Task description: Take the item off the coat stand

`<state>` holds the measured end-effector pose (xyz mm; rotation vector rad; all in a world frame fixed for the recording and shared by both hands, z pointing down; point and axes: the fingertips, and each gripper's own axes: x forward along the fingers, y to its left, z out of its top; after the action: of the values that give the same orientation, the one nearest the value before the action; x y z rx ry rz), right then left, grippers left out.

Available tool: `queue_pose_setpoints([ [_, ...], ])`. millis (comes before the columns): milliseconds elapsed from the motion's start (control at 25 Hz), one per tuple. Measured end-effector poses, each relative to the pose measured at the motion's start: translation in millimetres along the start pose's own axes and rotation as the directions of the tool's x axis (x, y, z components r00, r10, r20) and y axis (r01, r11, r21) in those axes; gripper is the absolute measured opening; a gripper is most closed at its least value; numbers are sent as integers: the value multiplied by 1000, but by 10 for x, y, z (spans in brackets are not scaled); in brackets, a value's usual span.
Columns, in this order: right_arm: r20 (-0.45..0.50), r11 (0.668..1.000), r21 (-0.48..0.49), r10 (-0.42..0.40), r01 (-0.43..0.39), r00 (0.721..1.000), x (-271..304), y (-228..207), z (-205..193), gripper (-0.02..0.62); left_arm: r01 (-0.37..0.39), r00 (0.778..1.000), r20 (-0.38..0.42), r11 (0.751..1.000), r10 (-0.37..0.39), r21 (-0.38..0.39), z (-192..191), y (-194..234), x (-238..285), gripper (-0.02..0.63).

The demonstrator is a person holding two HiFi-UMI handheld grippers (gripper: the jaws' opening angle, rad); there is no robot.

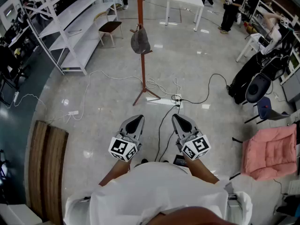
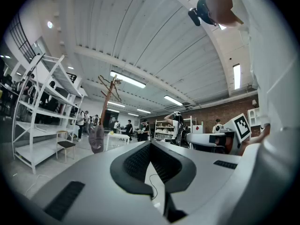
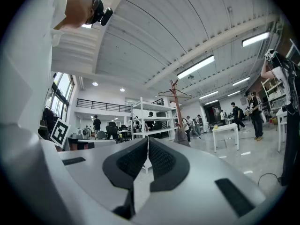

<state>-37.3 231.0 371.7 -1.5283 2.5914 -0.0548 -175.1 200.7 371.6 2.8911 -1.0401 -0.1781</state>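
Note:
A reddish-brown coat stand [image 1: 141, 60] rises from the shiny floor ahead of me. A grey, floppy item [image 1: 140, 41], like a cap or small bag, hangs from a peg on it. Both grippers are held low and close to the person's body, well short of the stand. My left gripper [image 1: 136, 119] is shut with nothing in it, and my right gripper [image 1: 179, 118] is likewise shut and empty. In the left gripper view the stand [image 2: 108, 102] and the item [image 2: 96, 138] sit far off, left of the shut left gripper [image 2: 150, 144]. In the right gripper view the item [image 3: 182, 136] hangs right of the shut right gripper [image 3: 148, 140].
White shelving [image 1: 70, 22] and a chair [image 1: 110, 28] stand at the left, a white table [image 1: 185, 3] behind the stand. Cables [image 1: 161, 86] and a power strip [image 1: 177, 98] lie by its feet. A pink cushioned chair [image 1: 271, 151] is at the right, a wooden bench [image 1: 47, 168] at the left.

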Motion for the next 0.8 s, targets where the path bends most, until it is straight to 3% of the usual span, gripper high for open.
queue_pose_setpoints([
  [320, -19, 999, 33, 1, -1, 1000, -449, -226, -12, 28, -58, 998, -33, 992, 54, -117, -133, -298, 131, 5],
  [480, 5, 997, 71, 28, -28, 1000, -610, -275, -63, 29, -2, 999, -38, 991, -3, -133, -222, -560, 181, 6],
  [680, 65, 992, 94, 73, -79, 995, -831, -326, -3, 31, 135, 991, 13, 982, -135, -128, -98, -1005, 267, 6],
  [800, 76, 984, 108, 135, -143, 988, -952, -332, -34, 31, 158, 987, 15, 978, -157, -134, -146, -1122, 292, 6],
])
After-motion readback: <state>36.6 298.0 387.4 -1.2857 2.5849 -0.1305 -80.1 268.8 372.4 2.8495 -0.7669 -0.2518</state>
